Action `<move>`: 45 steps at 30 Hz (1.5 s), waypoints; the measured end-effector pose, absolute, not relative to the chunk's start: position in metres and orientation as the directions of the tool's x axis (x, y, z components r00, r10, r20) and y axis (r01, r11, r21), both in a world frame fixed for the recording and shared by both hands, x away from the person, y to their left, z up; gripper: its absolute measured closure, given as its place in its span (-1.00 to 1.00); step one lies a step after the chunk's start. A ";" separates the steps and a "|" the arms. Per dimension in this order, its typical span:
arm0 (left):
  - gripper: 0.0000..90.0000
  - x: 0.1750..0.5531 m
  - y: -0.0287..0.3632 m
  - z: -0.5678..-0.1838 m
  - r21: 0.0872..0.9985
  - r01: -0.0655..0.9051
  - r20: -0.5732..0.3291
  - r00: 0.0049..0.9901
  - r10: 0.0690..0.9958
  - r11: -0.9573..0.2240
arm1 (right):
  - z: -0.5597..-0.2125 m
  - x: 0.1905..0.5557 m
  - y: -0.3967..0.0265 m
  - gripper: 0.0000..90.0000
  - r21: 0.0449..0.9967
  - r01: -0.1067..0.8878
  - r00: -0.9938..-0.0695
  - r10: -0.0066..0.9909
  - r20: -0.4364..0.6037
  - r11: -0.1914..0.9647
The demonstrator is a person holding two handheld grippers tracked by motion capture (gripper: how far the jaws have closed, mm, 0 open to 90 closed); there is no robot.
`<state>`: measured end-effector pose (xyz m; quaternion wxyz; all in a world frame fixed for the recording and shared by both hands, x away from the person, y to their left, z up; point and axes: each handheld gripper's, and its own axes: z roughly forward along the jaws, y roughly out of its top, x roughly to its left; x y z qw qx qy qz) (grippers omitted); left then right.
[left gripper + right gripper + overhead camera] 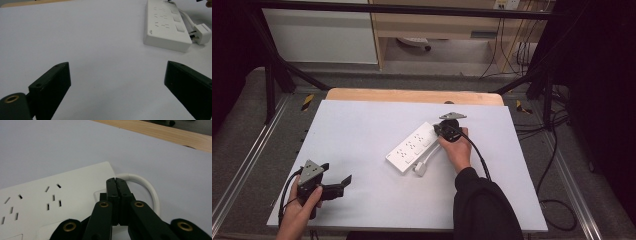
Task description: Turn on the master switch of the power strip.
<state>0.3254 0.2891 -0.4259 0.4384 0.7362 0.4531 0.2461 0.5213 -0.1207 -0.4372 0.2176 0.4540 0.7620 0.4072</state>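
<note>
A white power strip (pixel 412 147) lies diagonally on the white tabletop (pixel 362 125), right of centre, with its white cable (pixel 147 187) curling from the far end and its white plug (pixel 420 168) lying just beside the near end. The right claw (pixel 438 129) is at the strip's far end, jaws pressed fully together with nothing between them; in the right gripper view the tips sit over the strip's top face beside a switch, with the cable loop just behind them; actual contact cannot be confirmed. The left claw (pixel 339 184) is at the near left corner of the tabletop, well apart from the strip, jaws spread wide and empty, low over bare surface. Open tabletop lies between the two claws and along the left side. A wooden edge (pixel 412 95) shows along the far side.
</note>
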 end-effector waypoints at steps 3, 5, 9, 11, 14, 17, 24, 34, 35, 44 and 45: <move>-0.85 0.326 0.290 -0.426 0.870 0.449 -0.033 0.464 0.885 -0.203 | -0.439 0.522 -0.120 1.00 0.818 0.514 -0.498 0.866 0.042 0.257; -0.85 0.326 0.290 -0.426 0.870 0.449 -0.031 0.465 0.885 -0.205 | -0.439 0.522 -0.119 1.00 0.818 0.514 -0.503 0.863 0.044 0.258; -0.85 0.325 0.289 -0.426 0.870 0.449 -0.035 0.467 0.883 -0.203 | -0.440 0.521 -0.119 1.00 0.822 0.509 -0.505 0.862 0.042 0.258; -0.85 0.326 0.289 -0.426 0.870 0.450 -0.036 0.467 0.884 -0.202 | -0.439 0.520 -0.118 1.00 0.821 0.505 -0.509 0.860 0.034 0.266; -0.85 0.325 0.289 -0.426 0.869 0.451 -0.036 0.467 0.883 -0.203 | -0.439 0.520 -0.118 1.00 0.820 0.504 -0.513 0.858 0.031 0.271; -0.85 0.325 0.290 -0.426 0.869 0.451 -0.033 0.466 0.884 -0.205 | -0.439 0.520 -0.118 1.00 0.819 0.504 -0.514 0.858 0.031 0.273; -0.85 0.326 0.289 -0.426 0.867 0.453 -0.032 0.467 0.884 -0.208 | -0.439 0.519 -0.119 1.00 0.819 0.503 -0.517 0.855 0.030 0.275; -0.85 0.326 0.289 -0.426 0.867 0.453 -0.031 0.468 0.883 -0.209 | -0.440 0.519 -0.119 1.00 0.825 0.499 -0.514 0.857 0.035 0.265; -0.85 0.326 0.289 -0.426 0.867 0.453 -0.031 0.468 0.883 -0.209 | -0.441 0.519 -0.119 1.00 0.825 0.500 -0.513 0.858 0.039 0.262; -0.85 0.325 0.289 -0.426 0.866 0.454 -0.031 0.468 0.883 -0.210 | -0.443 0.518 -0.120 1.00 0.828 0.496 -0.518 0.855 0.040 0.261; -0.85 0.325 0.289 -0.426 0.866 0.454 -0.032 0.469 0.883 -0.210 | -0.443 0.518 -0.120 1.00 0.830 0.493 -0.518 0.854 0.038 0.263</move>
